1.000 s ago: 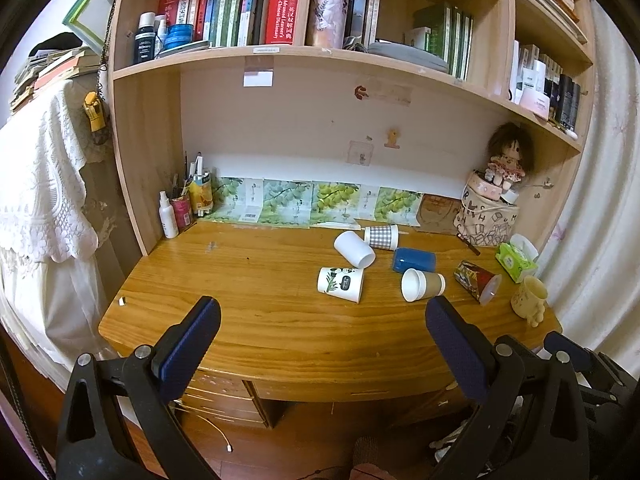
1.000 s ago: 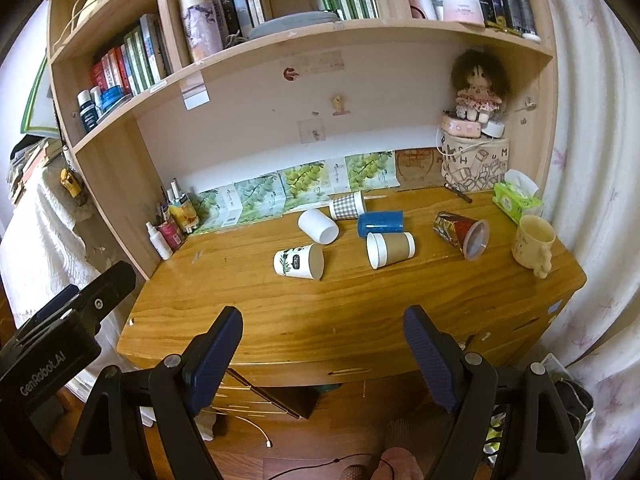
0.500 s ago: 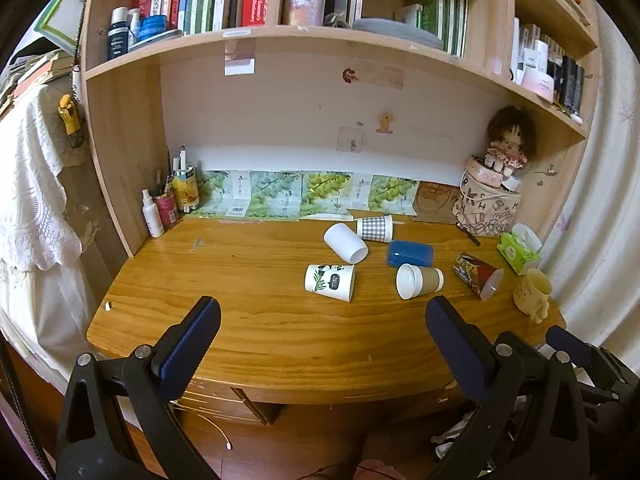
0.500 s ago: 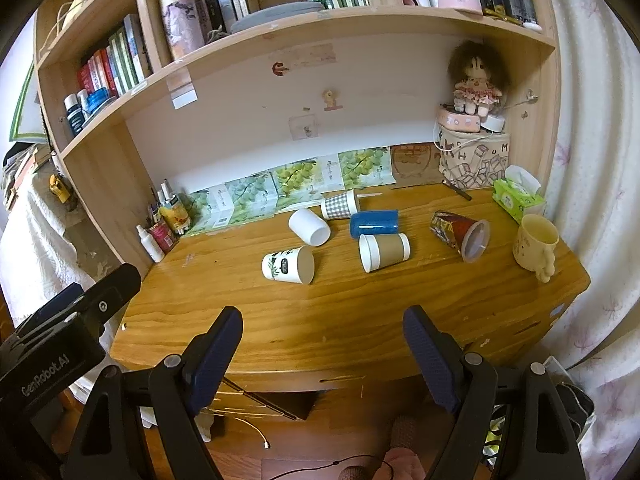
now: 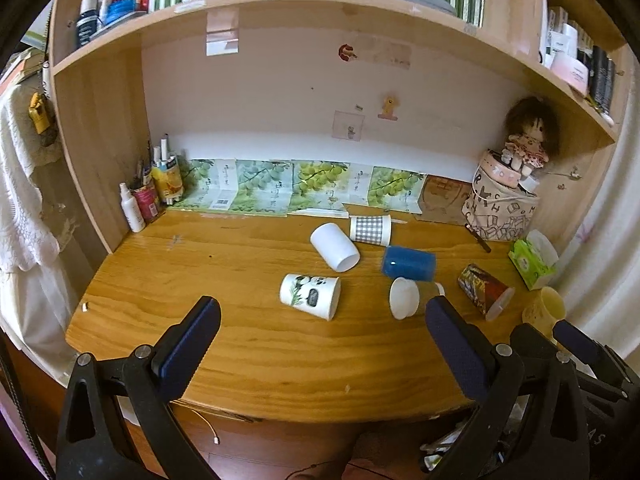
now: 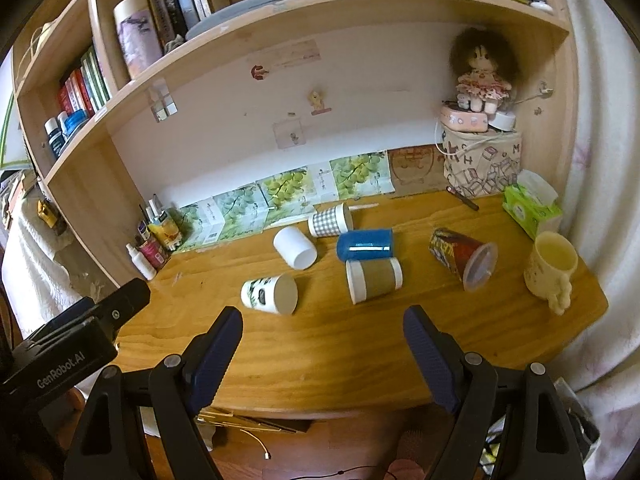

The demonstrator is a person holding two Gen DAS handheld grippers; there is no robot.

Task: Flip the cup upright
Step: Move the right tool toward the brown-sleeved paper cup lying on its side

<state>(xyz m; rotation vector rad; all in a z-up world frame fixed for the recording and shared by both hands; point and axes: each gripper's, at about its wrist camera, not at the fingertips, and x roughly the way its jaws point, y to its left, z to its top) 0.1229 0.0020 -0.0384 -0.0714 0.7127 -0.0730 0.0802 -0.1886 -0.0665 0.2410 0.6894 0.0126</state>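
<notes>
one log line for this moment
phase: approach | left gripper: open | right gripper: open | cups: six on sides, untouched | mug: upright

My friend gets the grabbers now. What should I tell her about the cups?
Left gripper and right gripper: open, empty, short of the wooden desk.
Six cups lie tipped over: panda-print paper cup, plain white cup, grey checked cup, shiny blue cup, brown-sleeved paper cup, red patterned cup.
Done: nothing.
Left: stand them upright.

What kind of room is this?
Probably a bedroom or study at home: a wooden desk under shelves of books, with a doll and a pen pot.
</notes>
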